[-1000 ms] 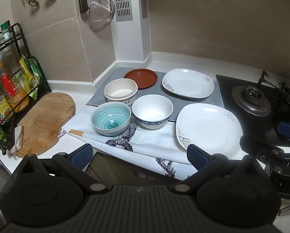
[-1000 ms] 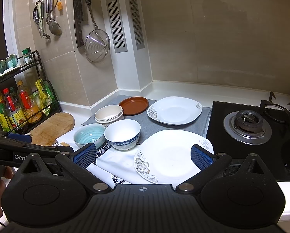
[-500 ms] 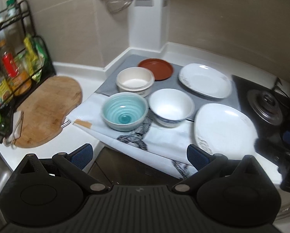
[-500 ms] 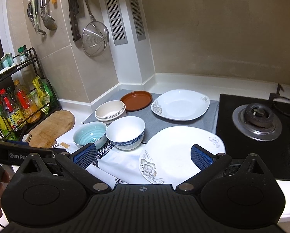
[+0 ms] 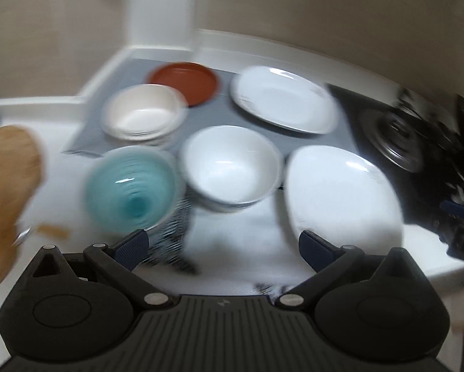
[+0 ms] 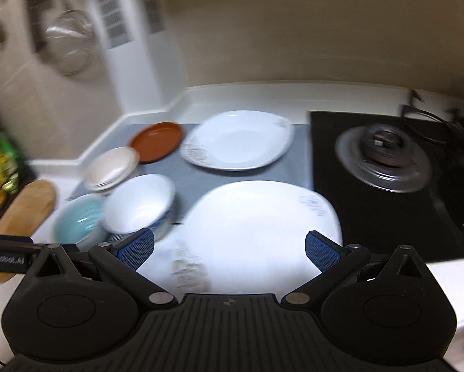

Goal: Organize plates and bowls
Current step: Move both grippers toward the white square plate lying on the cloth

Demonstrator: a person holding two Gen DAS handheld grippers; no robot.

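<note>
Jaws of both grippers wide apart, nothing held. Near plate (image 6: 256, 226) lay just ahead of R gripper (image 6: 229, 249), between its pads, beside stove (image 6: 387, 167). L gripper (image 5: 223, 249) faced white bowl (image 5: 230, 167), teal bowl (image 5: 131, 186) off its left pad. R nearer to plate.

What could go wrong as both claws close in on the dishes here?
1. The near square white plate lies close to the counter's front edge, partly on a loose patterned cloth; a nudge from the open right claw might slide it off.
2. The teal ribbed bowl and white bowl with blue trim sit nearly touching, so the open left claw could knock one while gripping the other.
</note>
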